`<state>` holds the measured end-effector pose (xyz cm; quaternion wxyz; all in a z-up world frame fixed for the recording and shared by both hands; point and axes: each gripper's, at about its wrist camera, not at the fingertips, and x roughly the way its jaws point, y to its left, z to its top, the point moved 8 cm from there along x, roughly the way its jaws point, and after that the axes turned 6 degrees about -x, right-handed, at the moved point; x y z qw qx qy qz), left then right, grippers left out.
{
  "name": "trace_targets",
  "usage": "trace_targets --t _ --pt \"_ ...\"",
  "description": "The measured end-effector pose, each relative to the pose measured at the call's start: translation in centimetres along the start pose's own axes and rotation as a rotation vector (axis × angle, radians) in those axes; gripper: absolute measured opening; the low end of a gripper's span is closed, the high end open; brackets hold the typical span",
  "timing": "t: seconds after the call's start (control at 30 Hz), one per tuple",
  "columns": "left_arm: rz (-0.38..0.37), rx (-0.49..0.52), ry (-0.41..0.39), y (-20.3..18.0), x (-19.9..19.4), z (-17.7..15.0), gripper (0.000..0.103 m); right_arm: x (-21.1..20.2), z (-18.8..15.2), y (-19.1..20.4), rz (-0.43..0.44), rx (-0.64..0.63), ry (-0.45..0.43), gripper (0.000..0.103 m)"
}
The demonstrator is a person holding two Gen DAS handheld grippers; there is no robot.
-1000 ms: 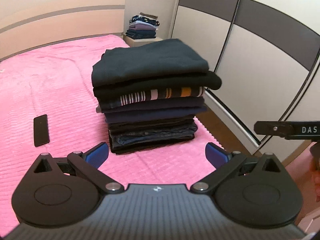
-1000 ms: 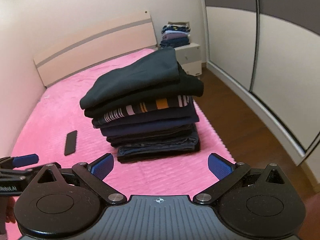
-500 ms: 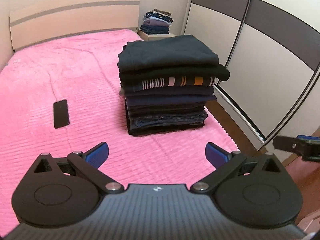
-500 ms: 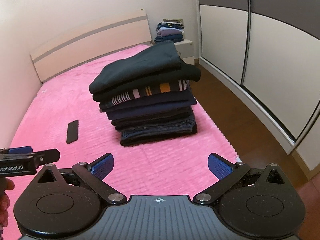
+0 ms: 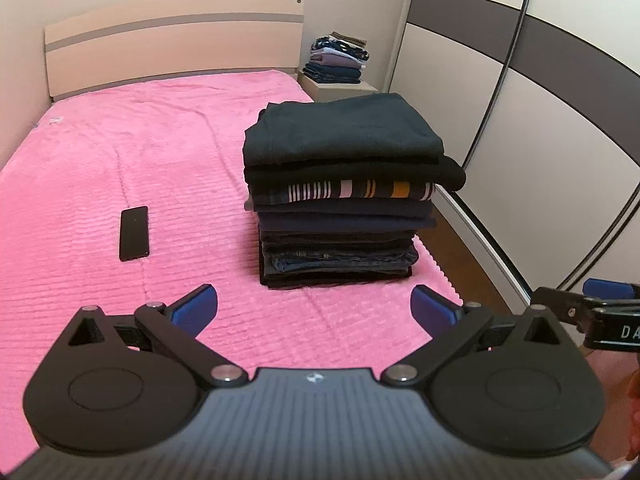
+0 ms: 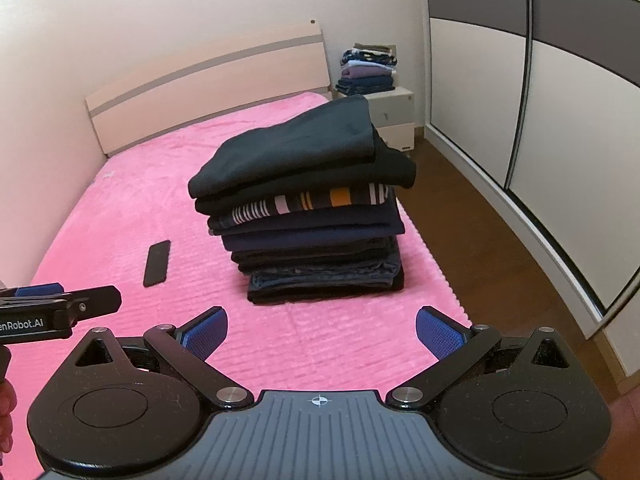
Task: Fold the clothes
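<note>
A tall stack of folded dark clothes (image 5: 344, 188) (image 6: 308, 208) sits near the right edge of the pink bed (image 5: 120, 168) (image 6: 132, 208); a dark green garment lies on top and a striped one shows partway down. My left gripper (image 5: 314, 308) hovers open over the bedspread, well short of the stack, with nothing between its blue pads. My right gripper (image 6: 322, 330) is also open and empty, a similar distance back. Each gripper's tip shows at the edge of the other's view.
A black phone (image 5: 134, 233) (image 6: 157, 263) lies on the bedspread left of the stack. A second pile of folded clothes (image 5: 338, 60) (image 6: 368, 70) rests on the nightstand (image 6: 394, 120) by the headboard. Sliding wardrobe doors (image 5: 540, 120) and wooden floor (image 6: 480, 220) run along the right.
Both grippers have drawn back from the stack, which now looks smaller and farther away. More of the bed and headboard has come into view. Both stay open.
</note>
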<state>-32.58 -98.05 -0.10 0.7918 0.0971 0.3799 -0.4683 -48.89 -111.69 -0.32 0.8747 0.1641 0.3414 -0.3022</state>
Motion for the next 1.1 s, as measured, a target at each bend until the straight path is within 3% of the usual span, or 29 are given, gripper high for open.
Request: trace_targets --t 0.3,1.1 --pt "0.066 0.036 0.018 -1.4 1.0 -0.7 0.101 0.3 -0.3 -0.6 0.017 -0.002 0.013 0.103" --pt "0.069 0.090 0.057 -2.5 1.9 -2.6 0.101 0.7 -1.6 -0.8 -0.006 0.002 0.053 0.103"
